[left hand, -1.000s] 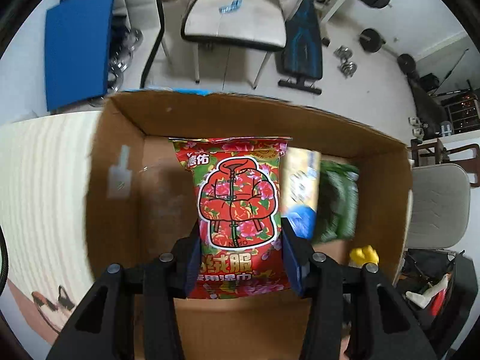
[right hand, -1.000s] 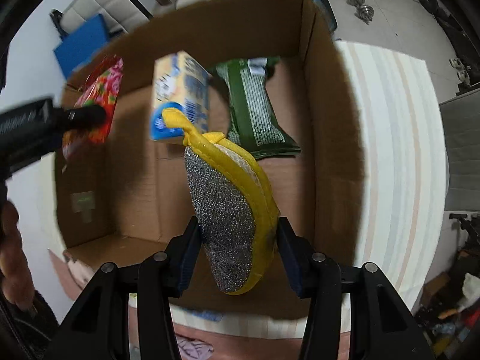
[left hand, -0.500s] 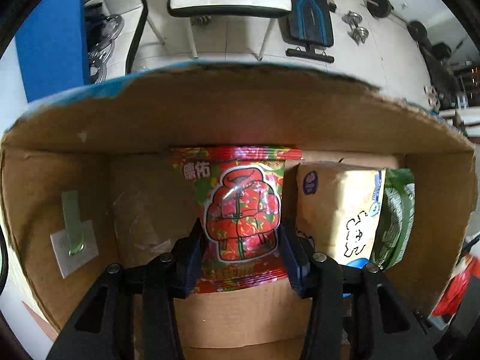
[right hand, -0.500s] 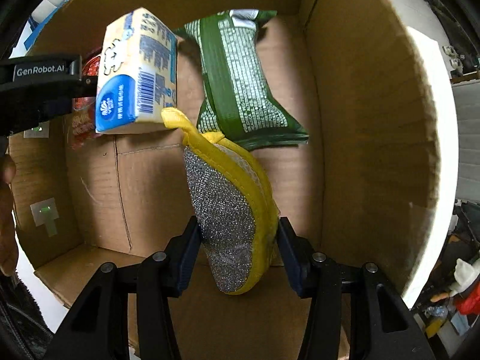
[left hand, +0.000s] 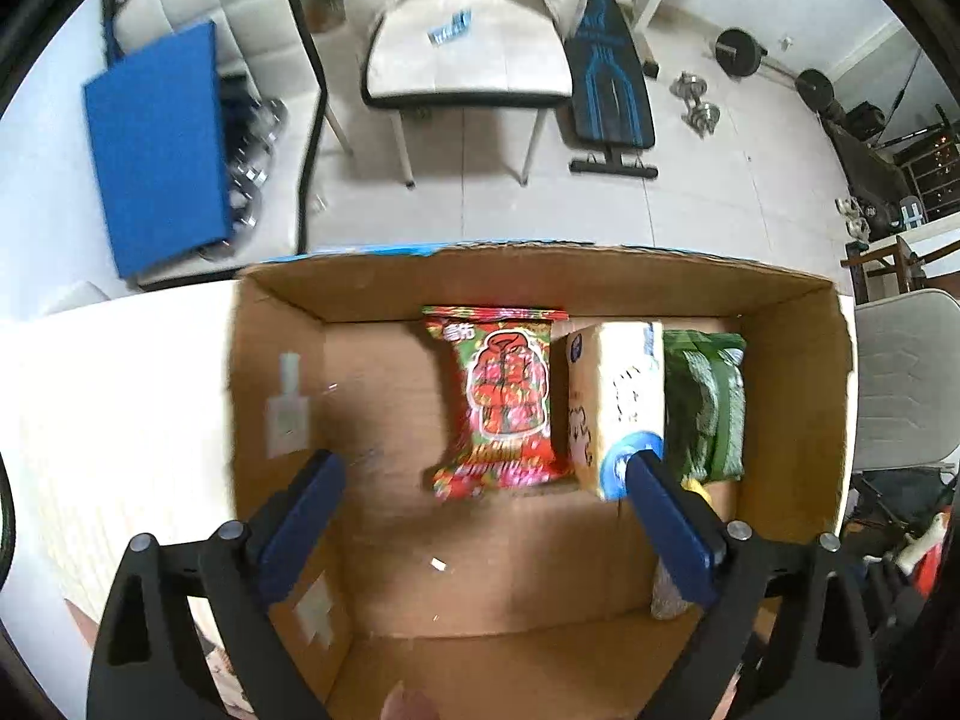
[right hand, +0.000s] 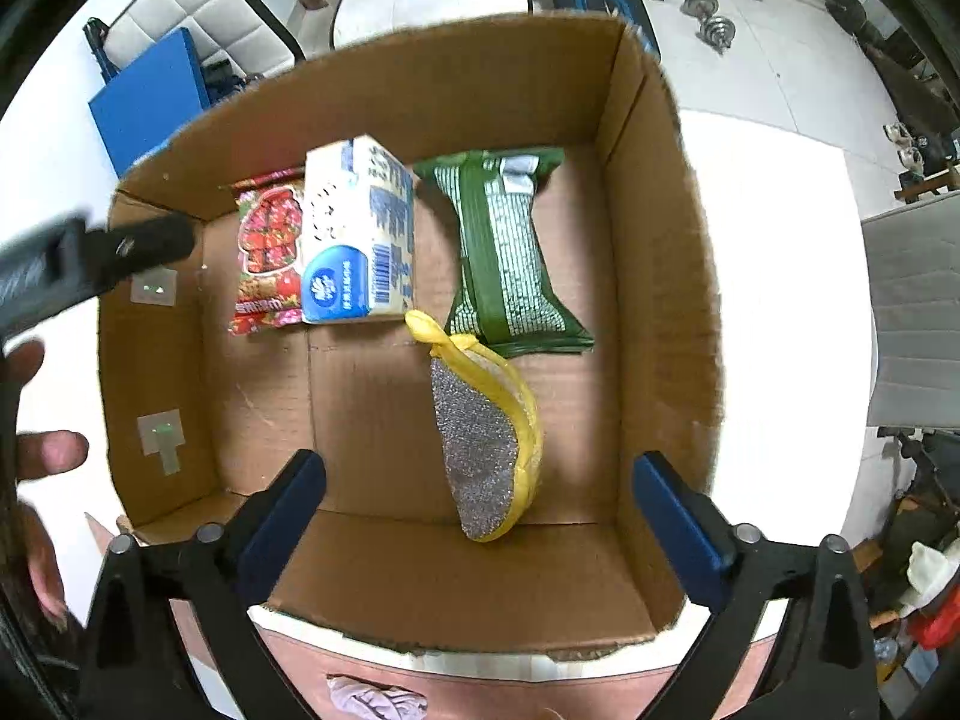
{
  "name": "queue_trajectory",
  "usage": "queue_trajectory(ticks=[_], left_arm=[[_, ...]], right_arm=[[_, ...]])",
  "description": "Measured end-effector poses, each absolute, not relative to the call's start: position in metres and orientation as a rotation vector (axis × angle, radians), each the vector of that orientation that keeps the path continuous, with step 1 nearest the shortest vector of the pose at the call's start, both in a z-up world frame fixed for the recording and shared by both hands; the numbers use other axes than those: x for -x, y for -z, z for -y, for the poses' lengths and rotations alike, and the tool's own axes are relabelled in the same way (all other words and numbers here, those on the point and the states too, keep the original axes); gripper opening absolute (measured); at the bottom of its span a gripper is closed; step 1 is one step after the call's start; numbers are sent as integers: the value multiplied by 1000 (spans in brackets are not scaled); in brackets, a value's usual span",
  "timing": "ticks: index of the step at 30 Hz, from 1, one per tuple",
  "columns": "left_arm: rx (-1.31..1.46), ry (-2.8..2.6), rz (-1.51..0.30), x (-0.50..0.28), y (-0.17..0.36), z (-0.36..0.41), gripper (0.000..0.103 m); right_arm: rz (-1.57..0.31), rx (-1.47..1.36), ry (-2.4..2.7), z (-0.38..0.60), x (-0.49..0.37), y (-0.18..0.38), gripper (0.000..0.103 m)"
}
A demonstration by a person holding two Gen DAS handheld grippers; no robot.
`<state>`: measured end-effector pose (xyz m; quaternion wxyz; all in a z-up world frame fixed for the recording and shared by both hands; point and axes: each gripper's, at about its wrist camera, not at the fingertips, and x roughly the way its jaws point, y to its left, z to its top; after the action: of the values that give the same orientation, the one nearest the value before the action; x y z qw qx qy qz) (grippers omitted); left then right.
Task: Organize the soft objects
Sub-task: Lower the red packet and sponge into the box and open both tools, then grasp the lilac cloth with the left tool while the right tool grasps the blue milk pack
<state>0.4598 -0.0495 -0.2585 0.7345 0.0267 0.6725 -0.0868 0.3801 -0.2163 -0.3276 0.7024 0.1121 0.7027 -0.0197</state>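
We held the right gripper [right hand: 480,489] above the near edge of the cardboard box [right hand: 654,276], its 2 blue-padded jaws spread wide and gripping nothing; the yellow-rimmed scouring pad [right hand: 486,444] lay on the box floor between and just beyond them, touching neither, its knotted yellow loop pointing away from us toward the other packs; past the loop, the green pack [right hand: 510,252] lay flat against the far right of the floor, the white and blue tissue pack [right hand: 354,234] stood just to its left, and the red floral pack [right hand: 264,252] lay hard against the tissue pack's left side.

Our left gripper [left hand: 483,498] hung over the same box [left hand: 792,396], jaws equally wide and empty; the red floral pack [left hand: 501,402] lay beyond the gap between the pads, apart from both; the right pad crossed in front of the tissue pack's [left hand: 612,396] near blue corner, though we could not tell whether they touched; the green pack [left hand: 705,402] sat to the right of that, near the far wall.

The box rested on a pale striped tabletop [left hand: 108,396]; beyond it we saw a tiled floor, a white chair [left hand: 468,60], a blue board [left hand: 156,144], a black and blue weight bench [left hand: 609,84] and dumbbells [left hand: 696,102].
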Motion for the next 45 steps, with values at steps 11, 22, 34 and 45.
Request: queue_trajectory(ticks=[11, 22, 34, 45], left_arm=[[-31, 165, -1376, -386, 206, 28, 97], [336, -15, -1483, -206, 231, -57, 97], [1069, -135, -1838, -47, 413, -83, 86], [920, -134, -1815, -96, 433, -76, 46]], right_arm=[[-1427, -222, -13, 213, -345, 268, 103], [-1411, -192, -199, 197, -228, 268, 103], [-1586, -237, -201, 192, -179, 366, 97], [-1552, -365, -147, 174, -212, 392, 90]])
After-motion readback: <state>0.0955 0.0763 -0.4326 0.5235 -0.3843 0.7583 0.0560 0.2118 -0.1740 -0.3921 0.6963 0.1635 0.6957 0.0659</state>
